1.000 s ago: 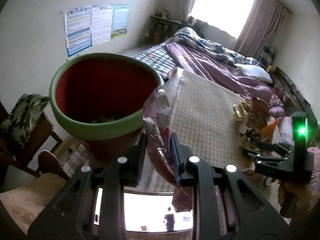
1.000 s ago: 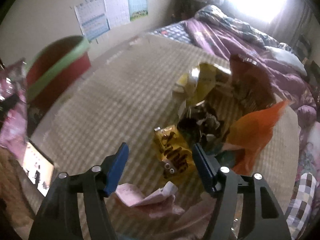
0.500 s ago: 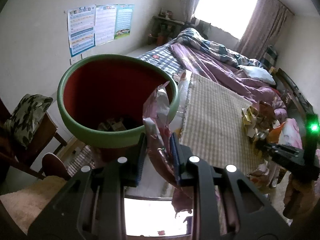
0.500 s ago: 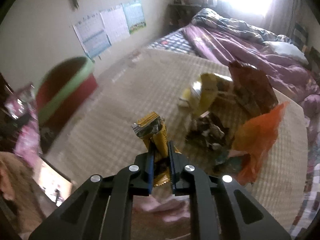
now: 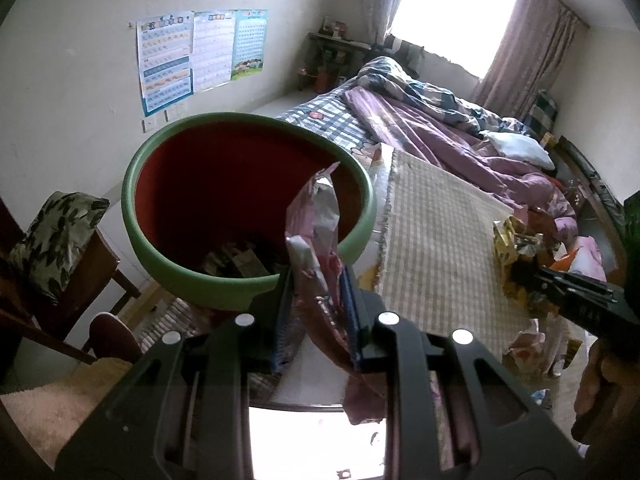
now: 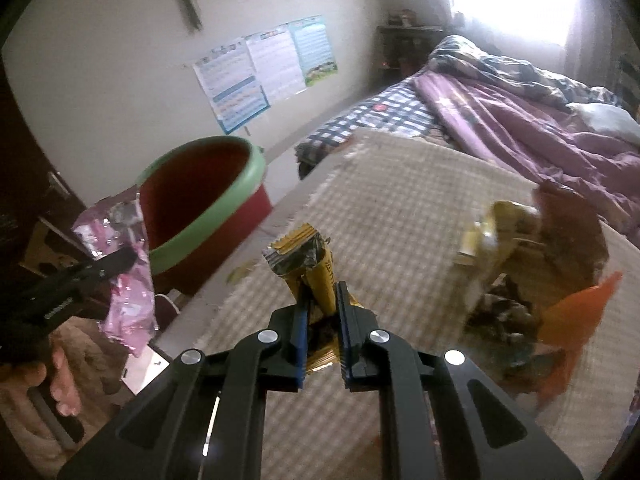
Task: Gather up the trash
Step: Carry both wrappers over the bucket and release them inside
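Since a second ago our right gripper (image 6: 322, 312) has closed on the yellow wrapper (image 6: 310, 270) that lay between its open fingers on the checked mat (image 6: 400, 216), and the wrapper now stands clear of the mat, pinched by its lower half with the crumpled top sticking up. On the other side, the red bin (image 5: 224, 184) with its green rim fills more of the left view than it did.

Our left gripper (image 5: 318, 312) has its fingers drawn close on the pink wrapper (image 5: 316, 236), which rises from them over the near rim of the bin and hangs slack below them. Both hands, then, are loaded. The bin already has some scraps at its bottom.

We judge the step in hand to be the carry and drop: two pieces picked, neither yet in the bin. The left is the nearer; its wrapper needs to go a little further over the rim before the fingers part, or the limp tail may catch on the green edge and slide outside. The right must cross the mat toward the bin, which stands beyond the mat's left edge in its view.

More remains after that: the pile of trash (image 6: 532, 280), yellow, brown and orange pieces, lies on the mat's right side beside the purple bedding (image 6: 520, 120).
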Motion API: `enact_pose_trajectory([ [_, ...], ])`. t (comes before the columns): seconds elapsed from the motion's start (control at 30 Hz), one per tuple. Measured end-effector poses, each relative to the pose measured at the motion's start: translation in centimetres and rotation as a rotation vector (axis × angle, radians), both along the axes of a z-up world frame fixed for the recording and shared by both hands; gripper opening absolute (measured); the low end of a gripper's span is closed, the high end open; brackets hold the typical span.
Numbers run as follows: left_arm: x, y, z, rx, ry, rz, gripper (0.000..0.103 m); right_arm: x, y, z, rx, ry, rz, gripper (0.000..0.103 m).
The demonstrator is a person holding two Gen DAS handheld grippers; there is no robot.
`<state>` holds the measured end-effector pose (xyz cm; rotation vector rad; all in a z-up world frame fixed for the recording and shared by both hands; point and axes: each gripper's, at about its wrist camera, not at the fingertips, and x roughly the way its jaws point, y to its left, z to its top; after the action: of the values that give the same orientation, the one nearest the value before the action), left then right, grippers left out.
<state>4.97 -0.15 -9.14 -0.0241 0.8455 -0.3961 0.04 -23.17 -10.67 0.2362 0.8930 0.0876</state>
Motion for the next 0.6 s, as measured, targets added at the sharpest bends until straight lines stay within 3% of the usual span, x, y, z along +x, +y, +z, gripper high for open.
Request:
enact_pose_trajectory([
  [0.6, 1.5, 1.0, -0.1, 0.024, 0.001, 0.001, 0.023, 2.5, 4.7, 0.3, 0.079, -0.021, 0.092, 0.013],
])
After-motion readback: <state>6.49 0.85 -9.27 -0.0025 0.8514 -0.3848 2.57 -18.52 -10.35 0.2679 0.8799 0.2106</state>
